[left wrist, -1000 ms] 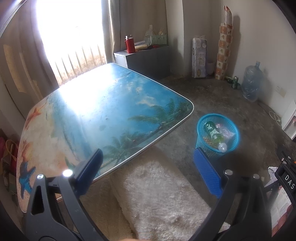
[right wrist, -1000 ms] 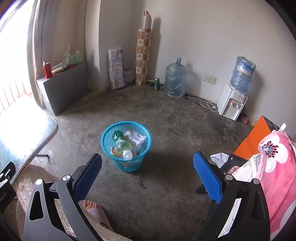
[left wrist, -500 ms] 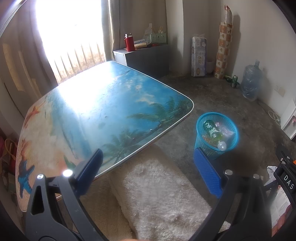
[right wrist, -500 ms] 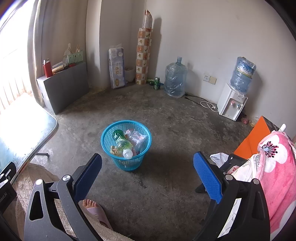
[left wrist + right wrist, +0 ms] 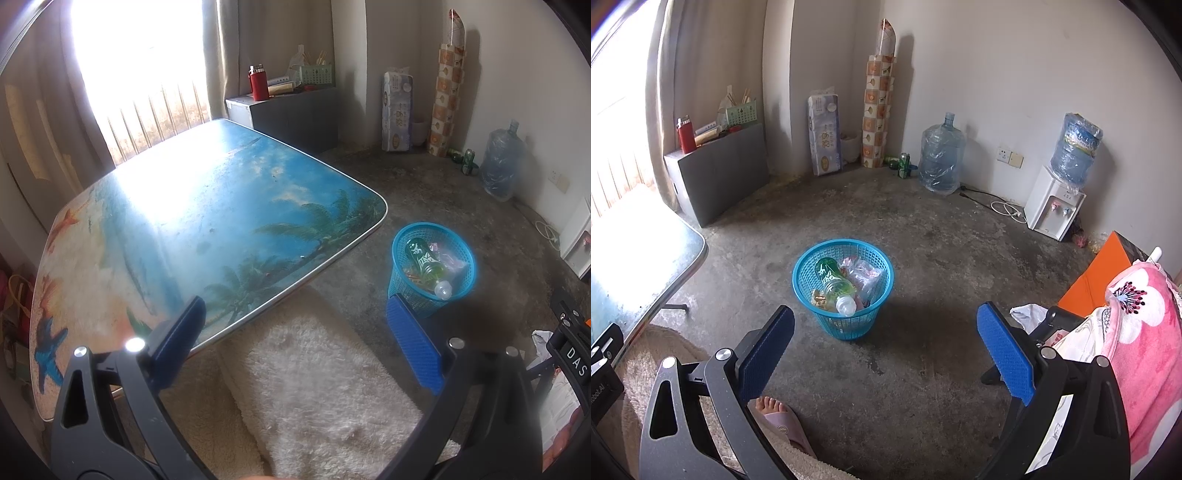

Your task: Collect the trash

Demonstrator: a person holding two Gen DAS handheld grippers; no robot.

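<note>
The round blue plastic mesh basket (image 5: 843, 288) on the concrete floor holds a green plastic bottle (image 5: 833, 282) and crinkled wrappers. Both the left gripper (image 5: 295, 343) and right gripper (image 5: 886, 350) gape, empty. Cans (image 5: 904, 165) far behind the basket may be missed trash; glare possibly hides scraps.

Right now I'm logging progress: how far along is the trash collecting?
Mostly done, it seems. The blue basket already holds a plastic bottle and wrappers. Left gripper and right gripper are open, holding nothing. The table shows no trash; cans remain by the wall.
</note>
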